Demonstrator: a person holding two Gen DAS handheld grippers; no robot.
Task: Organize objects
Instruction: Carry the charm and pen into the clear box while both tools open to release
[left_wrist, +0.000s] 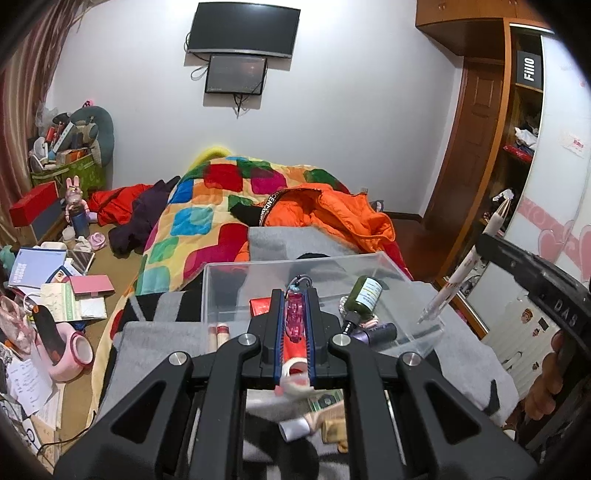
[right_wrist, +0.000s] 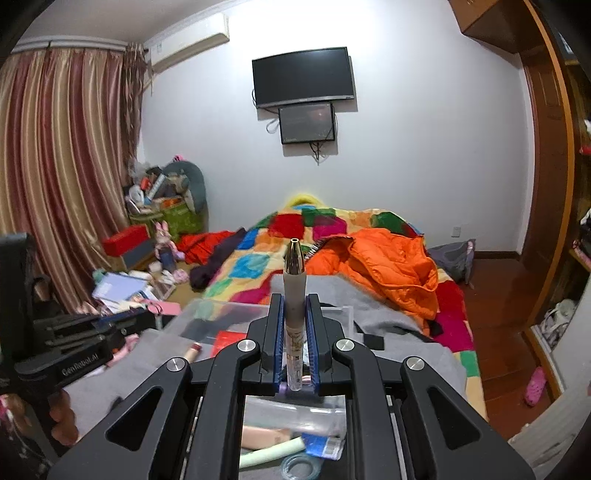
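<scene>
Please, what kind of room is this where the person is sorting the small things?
Most likely a home bedroom. A bed with a patchwork quilt fills the middle, a wardrobe stands to one side, and a striped curtain covers the window wall. A television hangs on the wall.

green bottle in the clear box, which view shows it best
The left wrist view: the green bottle lies tilted in the clear box, label and black cap visible, right of the left claw. In the right wrist view I cannot find it; the right claw and pen block the box.
</scene>
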